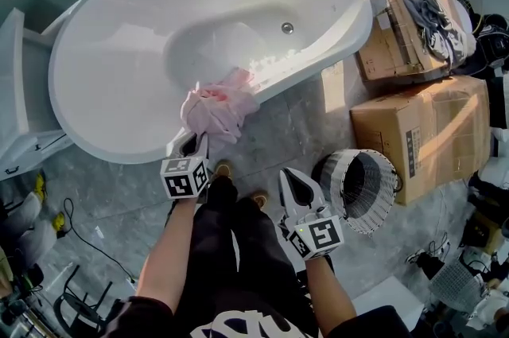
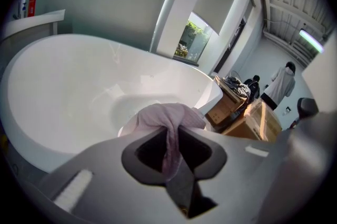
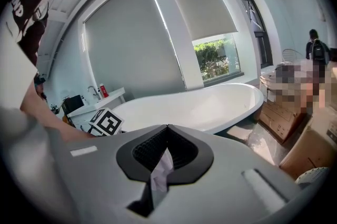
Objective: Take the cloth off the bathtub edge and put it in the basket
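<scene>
While the pink cloth point(image 1: 216, 110) hangs bunched at the bathtub point(image 1: 103, 145) rim in mid-frame, the left tool point(image 1: 196, 145) is clamped on its lower fold. Lower right of centre, the right tool point(image 1: 296, 185) has its jaws together on a white scrap point(image 3: 159, 173), near the basket point(image 1: 380, 211).

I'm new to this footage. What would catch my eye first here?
A big white bathtub fills the head view's upper left, with a pink cloth bunched on its near edge, pinched in the left gripper. On the floor to the right sits a wicker basket beside cardboard boxes; the right gripper is shut on a pale scrap.
</scene>
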The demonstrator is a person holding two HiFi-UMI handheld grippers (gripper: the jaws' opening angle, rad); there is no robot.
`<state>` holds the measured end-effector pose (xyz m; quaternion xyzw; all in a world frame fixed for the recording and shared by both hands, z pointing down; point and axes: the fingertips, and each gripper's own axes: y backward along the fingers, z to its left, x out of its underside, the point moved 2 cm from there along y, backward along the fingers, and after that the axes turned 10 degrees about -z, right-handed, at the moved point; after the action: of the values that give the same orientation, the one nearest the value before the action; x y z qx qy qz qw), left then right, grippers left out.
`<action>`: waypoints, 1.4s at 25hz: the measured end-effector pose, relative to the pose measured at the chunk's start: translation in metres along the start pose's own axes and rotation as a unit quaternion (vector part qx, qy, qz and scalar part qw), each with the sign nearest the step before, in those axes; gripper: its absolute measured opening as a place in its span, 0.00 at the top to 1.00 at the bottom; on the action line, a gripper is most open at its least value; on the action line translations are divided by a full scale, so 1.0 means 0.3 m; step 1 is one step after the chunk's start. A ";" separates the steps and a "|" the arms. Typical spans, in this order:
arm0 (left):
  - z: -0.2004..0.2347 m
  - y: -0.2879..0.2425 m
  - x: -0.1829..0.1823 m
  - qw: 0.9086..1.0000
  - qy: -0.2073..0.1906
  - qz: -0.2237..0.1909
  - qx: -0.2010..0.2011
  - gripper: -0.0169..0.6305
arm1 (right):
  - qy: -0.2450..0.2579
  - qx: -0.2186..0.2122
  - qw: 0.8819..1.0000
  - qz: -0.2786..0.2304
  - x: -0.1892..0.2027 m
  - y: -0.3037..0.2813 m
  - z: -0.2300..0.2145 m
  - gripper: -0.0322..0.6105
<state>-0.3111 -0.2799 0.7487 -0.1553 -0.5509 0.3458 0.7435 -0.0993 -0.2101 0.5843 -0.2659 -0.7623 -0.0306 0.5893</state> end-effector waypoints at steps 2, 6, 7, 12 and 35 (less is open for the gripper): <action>-0.016 0.024 -0.018 1.000 0.001 -0.007 0.005 0.88 | -0.004 0.001 1.000 -0.006 -0.012 0.005 0.003 0.94; -0.047 0.076 -0.059 1.000 0.003 -0.022 0.013 0.88 | 0.007 -0.005 1.000 -0.010 -0.049 0.004 0.024 0.94; -0.057 0.091 -0.071 1.000 0.002 -0.026 0.016 0.88 | 0.008 -0.006 1.000 -0.011 -0.056 0.004 0.030 0.94; -0.124 0.172 -0.155 0.998 -0.015 -0.050 0.042 0.89 | 0.012 -0.013 1.000 -0.021 -0.095 0.009 0.060 0.94; -0.615 0.558 -0.528 0.965 -0.120 -0.135 0.191 0.89 | 0.031 0.030 0.994 -0.104 -0.358 0.272 0.061 0.94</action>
<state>-0.2219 -0.2415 0.4697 0.1076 -0.5753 0.3575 0.7278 -0.0617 -0.1733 0.4586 -0.1665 -0.7675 -0.0773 0.6142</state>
